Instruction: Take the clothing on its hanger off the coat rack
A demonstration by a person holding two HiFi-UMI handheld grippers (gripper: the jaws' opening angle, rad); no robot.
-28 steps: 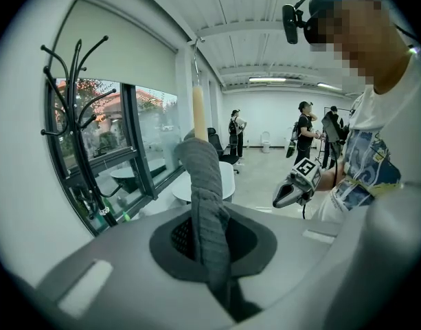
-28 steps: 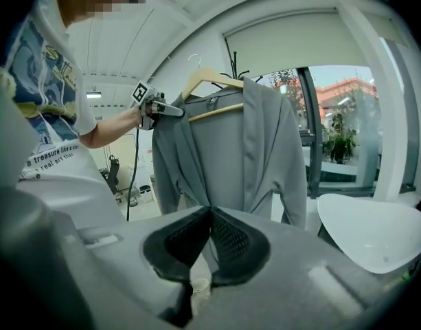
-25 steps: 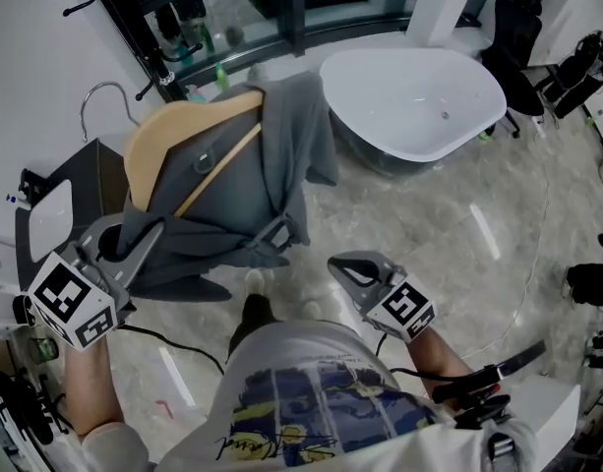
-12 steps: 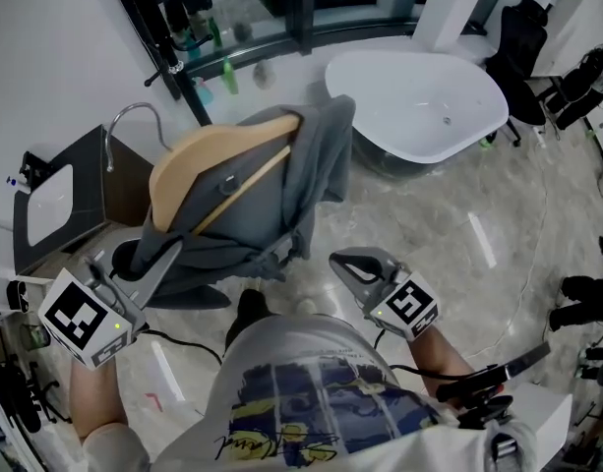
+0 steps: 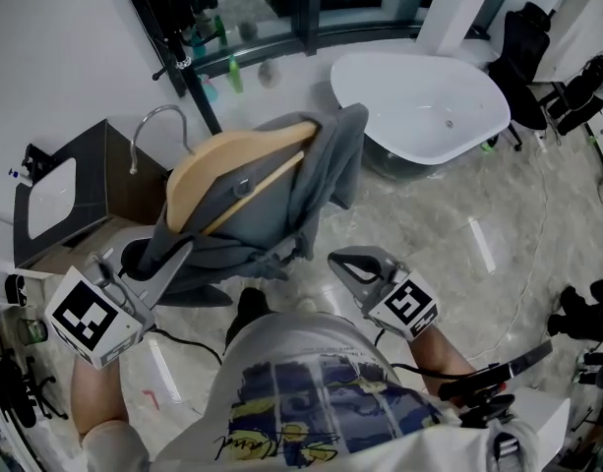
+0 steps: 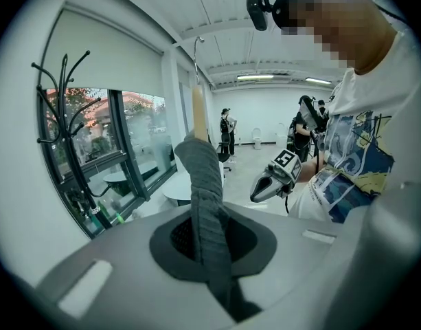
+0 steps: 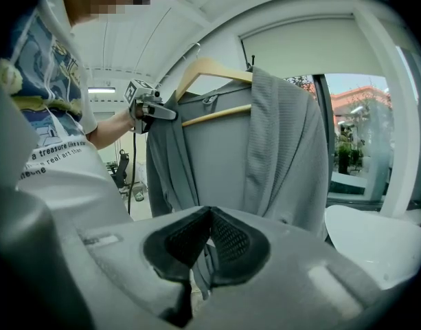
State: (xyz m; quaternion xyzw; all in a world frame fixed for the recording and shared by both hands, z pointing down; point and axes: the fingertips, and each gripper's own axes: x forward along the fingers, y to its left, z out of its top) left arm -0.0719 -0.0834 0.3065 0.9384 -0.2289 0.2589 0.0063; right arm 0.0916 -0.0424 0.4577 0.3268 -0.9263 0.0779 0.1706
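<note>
The grey clothing (image 5: 281, 195) hangs on a wooden hanger (image 5: 217, 160) that is off the coat rack (image 6: 67, 150). Its metal hook (image 5: 149, 126) is free in the air and catches on nothing. The rack stands well apart, by the window behind the garment. The garment is draped over both shoulders of the hanger, and in the head view the hanger is tilted, with the hook toward the upper left. The left gripper (image 5: 175, 256) is at the lower left edge of the clothing. Its jaws are closed tight on a fold of the grey cloth, and in the left gripper view this cloth rises straight up from between the jaws to the hanger above. So the garment with its hanger is carried from below by this one gripper. The right gripper (image 5: 340, 264) is just beside the lower right part of the clothing but apart from it. Its jaws are pressed together and nothing is between them. In the right gripper view the whole garment hangs in front of these jaws. A white bathtub (image 5: 419, 96) stands on the marble floor (image 5: 429, 224) beyond the clothing.
</note>
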